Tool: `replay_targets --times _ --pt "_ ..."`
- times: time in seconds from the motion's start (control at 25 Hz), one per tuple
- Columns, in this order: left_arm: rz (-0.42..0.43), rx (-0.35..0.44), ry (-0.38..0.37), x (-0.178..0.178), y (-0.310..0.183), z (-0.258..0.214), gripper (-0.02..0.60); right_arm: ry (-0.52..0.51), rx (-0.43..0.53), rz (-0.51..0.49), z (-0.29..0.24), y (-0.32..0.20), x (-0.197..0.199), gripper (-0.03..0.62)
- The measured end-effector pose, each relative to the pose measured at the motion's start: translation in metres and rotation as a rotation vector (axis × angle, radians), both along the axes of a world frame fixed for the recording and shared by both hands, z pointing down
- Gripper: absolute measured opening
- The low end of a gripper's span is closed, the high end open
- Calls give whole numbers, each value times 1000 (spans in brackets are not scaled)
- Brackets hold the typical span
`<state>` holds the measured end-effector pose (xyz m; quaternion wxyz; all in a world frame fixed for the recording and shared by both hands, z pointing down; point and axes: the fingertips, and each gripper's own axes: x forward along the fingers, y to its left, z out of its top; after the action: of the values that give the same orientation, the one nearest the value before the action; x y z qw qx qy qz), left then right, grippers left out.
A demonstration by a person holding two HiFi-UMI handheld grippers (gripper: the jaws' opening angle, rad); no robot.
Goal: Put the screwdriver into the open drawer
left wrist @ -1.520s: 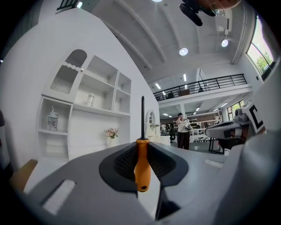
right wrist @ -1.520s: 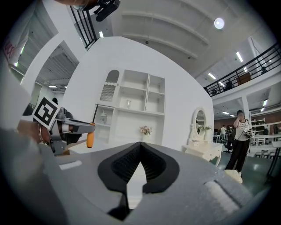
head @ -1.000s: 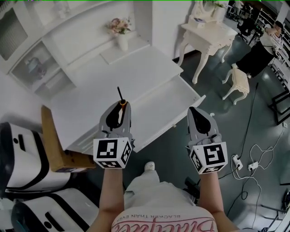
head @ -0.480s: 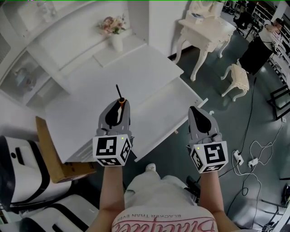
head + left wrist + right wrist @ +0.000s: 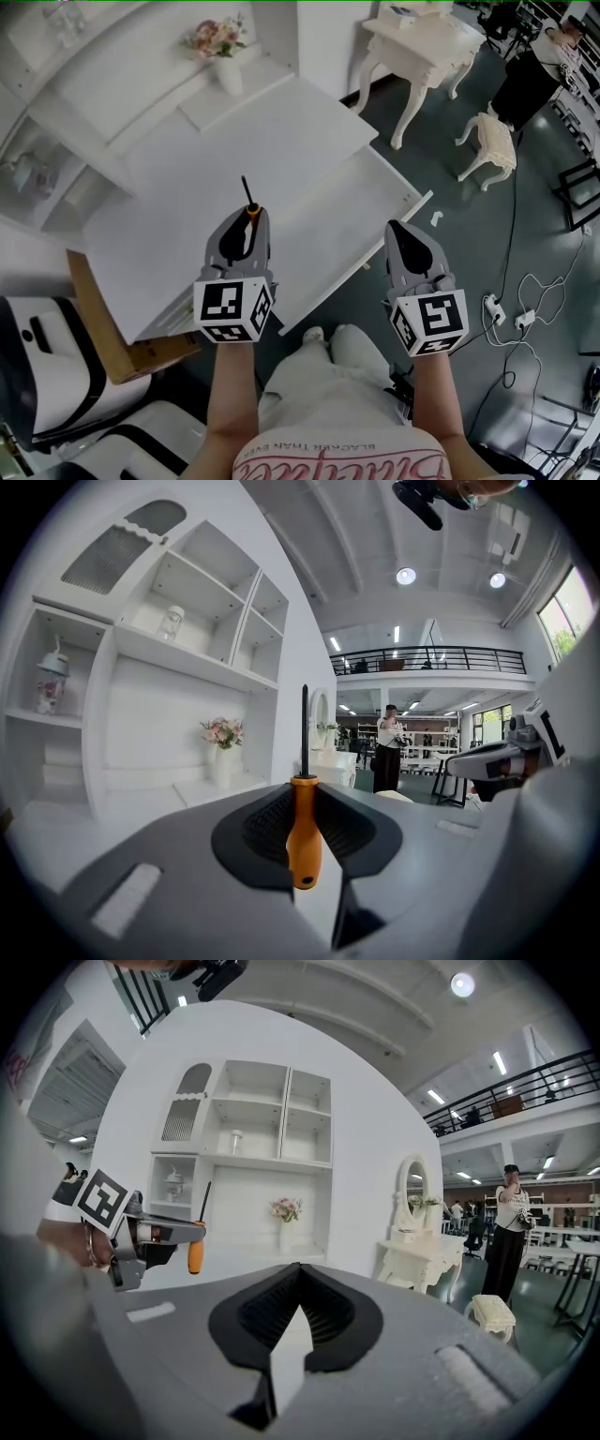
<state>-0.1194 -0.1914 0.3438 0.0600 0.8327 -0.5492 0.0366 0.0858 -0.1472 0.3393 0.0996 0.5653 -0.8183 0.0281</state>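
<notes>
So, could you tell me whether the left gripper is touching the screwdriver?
Touching: the left gripper view shows the left gripper closed on the screwdriver, pads pressing its orange handle.

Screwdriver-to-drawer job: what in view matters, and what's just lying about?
Job:
- screwdriver, clamped in the left tool
- open drawer

Lying about:
- flower vase
- dressing table
- stool
- cardboard box
</notes>
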Motion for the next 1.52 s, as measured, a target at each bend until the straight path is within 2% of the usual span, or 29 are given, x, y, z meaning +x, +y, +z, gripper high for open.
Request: replay_targets --times 0.36,0.72,1.12,1.52 --pt "8 -119 -26 9 -1 44 87 3 -95 1 34 -12 6 2" --pt "13 -249 -24 19 -8 92 88 36 -158 -66 58 -30 1 2" --pt "0 -417 -6 24 -14 142 89 84 -172 -147 65 -53 -9 2" --pt "19 -572 -64 35 -18 193 88 87 -173 -164 65 -76 -5 2"
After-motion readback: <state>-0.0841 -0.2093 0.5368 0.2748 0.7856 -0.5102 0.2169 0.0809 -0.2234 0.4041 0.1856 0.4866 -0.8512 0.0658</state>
